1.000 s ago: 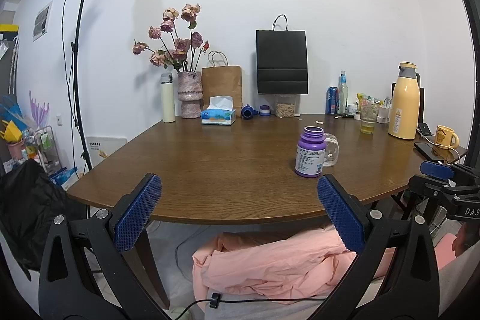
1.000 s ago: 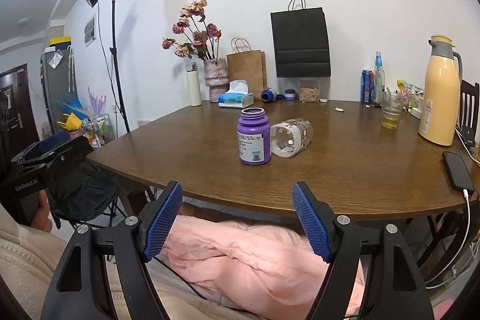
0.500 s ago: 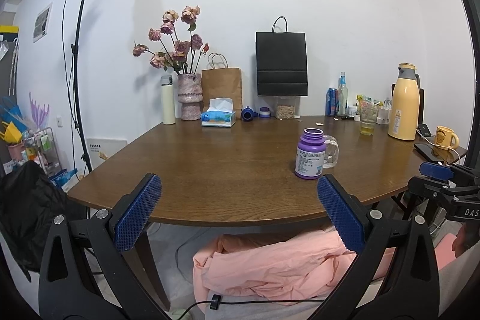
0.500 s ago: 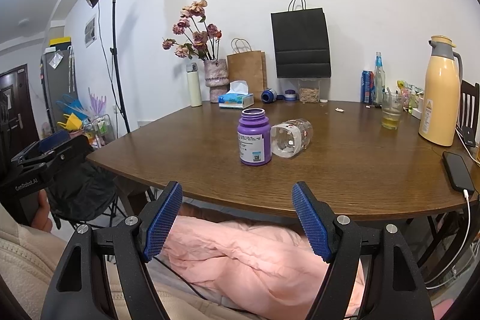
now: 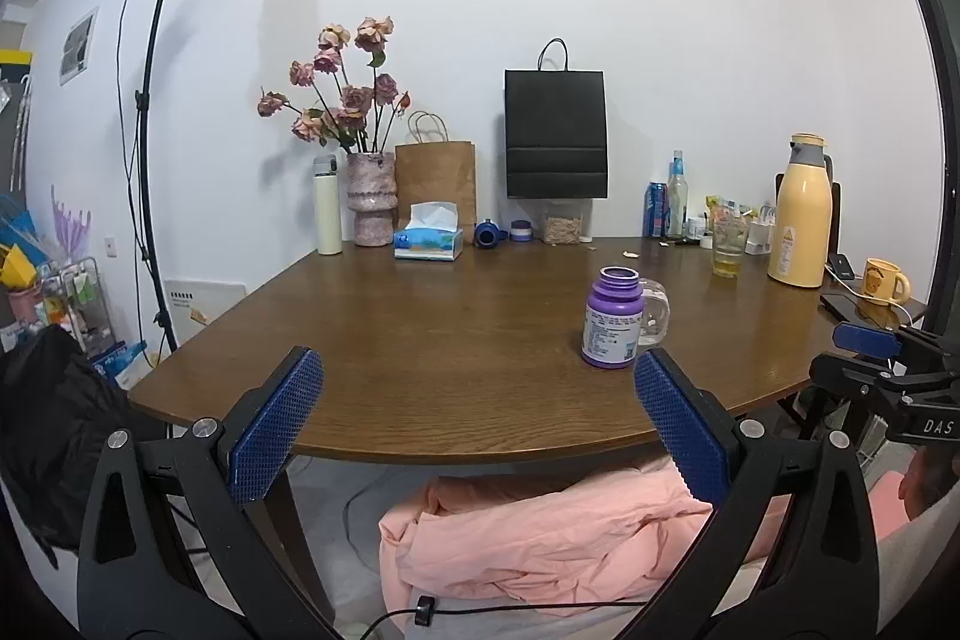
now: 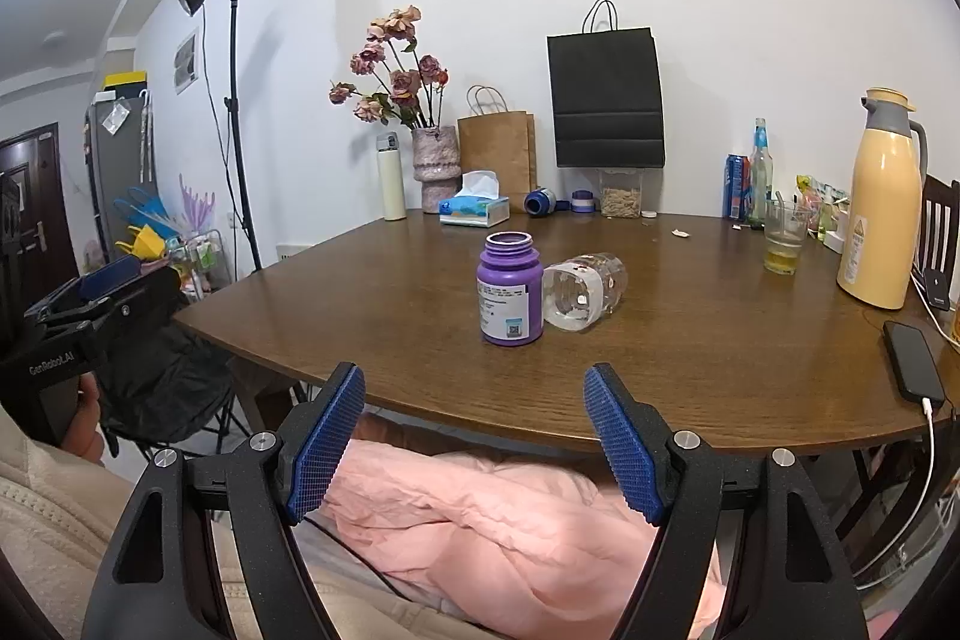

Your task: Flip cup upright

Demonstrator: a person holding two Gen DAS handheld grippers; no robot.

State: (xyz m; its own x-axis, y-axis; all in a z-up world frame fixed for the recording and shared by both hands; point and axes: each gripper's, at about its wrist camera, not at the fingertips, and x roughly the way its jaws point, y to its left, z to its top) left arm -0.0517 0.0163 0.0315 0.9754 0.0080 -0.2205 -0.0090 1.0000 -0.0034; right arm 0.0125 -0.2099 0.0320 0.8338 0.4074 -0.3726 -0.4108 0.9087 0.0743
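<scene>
A clear plastic cup lies on its side on the brown table, its mouth towards me, touching or just beside an upright purple jar without a lid. In the left wrist view the clear cup is mostly hidden behind the purple jar. My left gripper is open and empty, held before the table's near edge. My right gripper is open too, below the table edge, well short of the cup. The right gripper also shows at the right edge of the left wrist view.
Along the back wall stand a vase of flowers, a tissue box, a brown bag and a black bag. A yellow thermos, a glass with drink and a phone sit at right. Pink cloth lies below.
Both grippers stay open and almost still. The left wrist view has shifted very slightly; the cup and jar have not moved.
</scene>
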